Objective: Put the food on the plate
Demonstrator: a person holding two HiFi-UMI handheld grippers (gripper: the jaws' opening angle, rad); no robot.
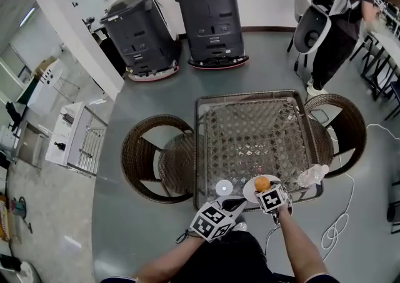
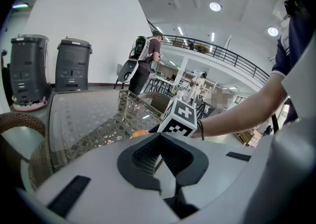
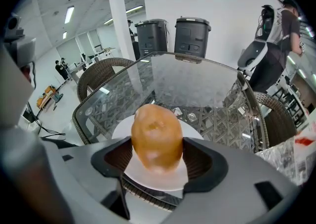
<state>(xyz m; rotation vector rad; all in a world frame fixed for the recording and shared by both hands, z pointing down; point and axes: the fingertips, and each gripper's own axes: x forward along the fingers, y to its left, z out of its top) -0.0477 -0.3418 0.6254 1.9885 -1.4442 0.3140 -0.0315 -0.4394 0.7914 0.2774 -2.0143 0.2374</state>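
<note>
Right gripper (image 3: 158, 162): pinched the food (image 3: 157, 136) between both jaws. This was clear only in its own view, since the marker cube covered the jaws in the head view.
Left gripper (image 2: 159, 155): jaws pressed together with nothing between them, seen only in its own view.
Food position: over the white plate (image 3: 121, 128), near the front edge of the table (image 1: 250, 119); contact unclear.
Counts: one food, one plate, one table, two chairs (image 1: 145, 160) (image 1: 345, 127), two dark machines (image 1: 140, 32) (image 1: 209, 16).
</note>
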